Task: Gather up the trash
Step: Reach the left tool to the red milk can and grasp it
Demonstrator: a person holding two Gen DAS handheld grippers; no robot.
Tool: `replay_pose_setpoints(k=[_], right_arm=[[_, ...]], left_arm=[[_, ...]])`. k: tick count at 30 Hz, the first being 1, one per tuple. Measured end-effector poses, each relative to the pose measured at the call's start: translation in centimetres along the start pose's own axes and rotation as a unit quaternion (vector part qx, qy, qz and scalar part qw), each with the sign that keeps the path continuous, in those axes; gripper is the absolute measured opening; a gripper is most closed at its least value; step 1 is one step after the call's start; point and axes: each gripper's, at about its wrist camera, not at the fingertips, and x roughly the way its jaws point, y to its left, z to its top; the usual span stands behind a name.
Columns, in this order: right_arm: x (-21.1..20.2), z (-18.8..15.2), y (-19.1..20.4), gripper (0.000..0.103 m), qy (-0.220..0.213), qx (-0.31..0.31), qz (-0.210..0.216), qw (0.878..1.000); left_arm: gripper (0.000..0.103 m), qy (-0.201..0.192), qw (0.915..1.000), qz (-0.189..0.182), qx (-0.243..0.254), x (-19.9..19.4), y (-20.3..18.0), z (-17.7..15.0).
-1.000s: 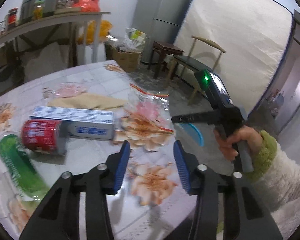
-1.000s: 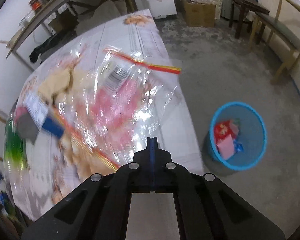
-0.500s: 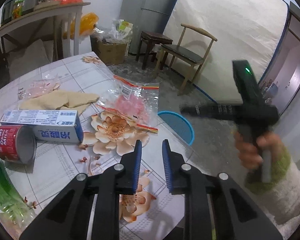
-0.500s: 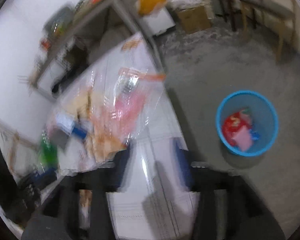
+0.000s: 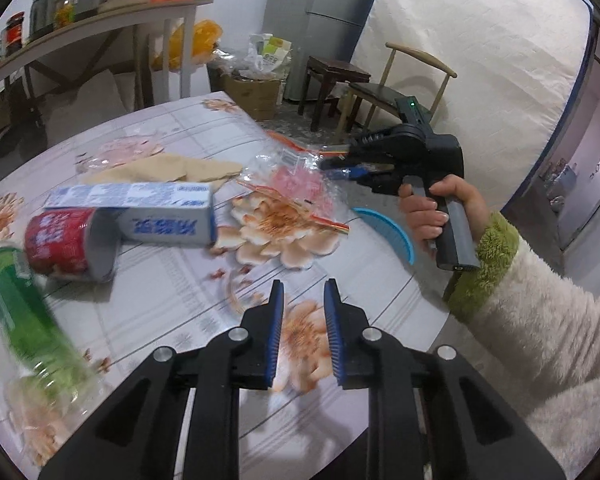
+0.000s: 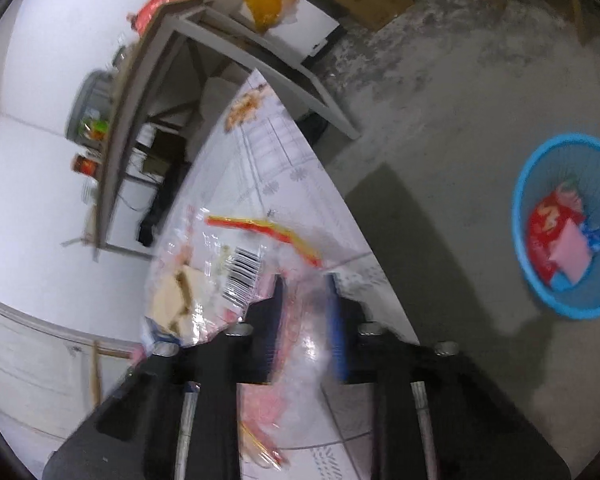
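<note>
A clear plastic bag with pink print and a red-yellow strip lies at the table's right edge. My right gripper reaches it from the right. In the right wrist view the bag lies between the open fingers of my right gripper, with a gap still showing. My left gripper is open and empty over the table's near part. A blue trash basket with red and pink wrappers stands on the floor; its rim shows past the table edge.
On the table lie a white-blue carton, a red can, a green bottle and a beige cloth. A shelf table, a wooden chair, a stool and a cardboard box stand behind.
My right gripper opened, swung back from the side and came down to the plastic bag at the table edge. My left gripper's jaws narrowed, then widened a little.
</note>
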Motion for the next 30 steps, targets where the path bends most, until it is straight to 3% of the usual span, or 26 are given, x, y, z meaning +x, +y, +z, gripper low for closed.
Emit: replay_pose_setpoints(k=[2, 12, 14, 16, 19, 22, 27, 30], right_arm=[[-0.4, -0.8, 0.5, 0.001, -0.005, -0.018, -0.018, 1.000], [-3.5, -4.0, 3.2, 0.000, -0.010, -0.098, -0.032, 0.995], [-3.9, -4.7, 3.2, 0.000, -0.002, -0.106, -0.030, 0.994], [-4.2, -5.2, 3.2, 0.000, 0.003, -0.111, -0.032, 0.993], [-4.6, -6.1, 3.1, 0.000, 0.010, -0.109, -0.025, 0.994], [-4.7, -6.7, 3.4, 0.000, 0.013, -0.112, -0.018, 0.993], [-4.6, -7.7, 3.8, 0.000, 0.018, -0.118, -0.022, 0.993], [-4.5, -7.8, 3.9, 0.000, 0.019, -0.119, -0.020, 0.992]], left_arm=[[0.020, -0.003, 0.9999, 0.013, -0.004, -0.9, 0.9, -0.2], [0.022, -0.033, 0.9938, 0.079, -0.072, -4.7, 8.2, 2.2], [0.038, -0.024, 0.9927, 0.089, -0.078, -4.6, 9.6, 2.9], [0.066, -0.014, 0.9919, 0.100, -0.077, -4.3, 10.9, 3.6], [0.079, 0.017, 0.9907, 0.118, -0.066, -3.0, 13.1, 4.9], [0.084, 0.046, 0.9899, 0.117, -0.066, -1.7, 15.6, 5.9], [0.084, 0.103, 0.9847, 0.092, -0.107, 0.8, 20.2, 7.6], [0.084, 0.137, 0.9790, 0.060, -0.139, 2.3, 22.2, 8.4]])
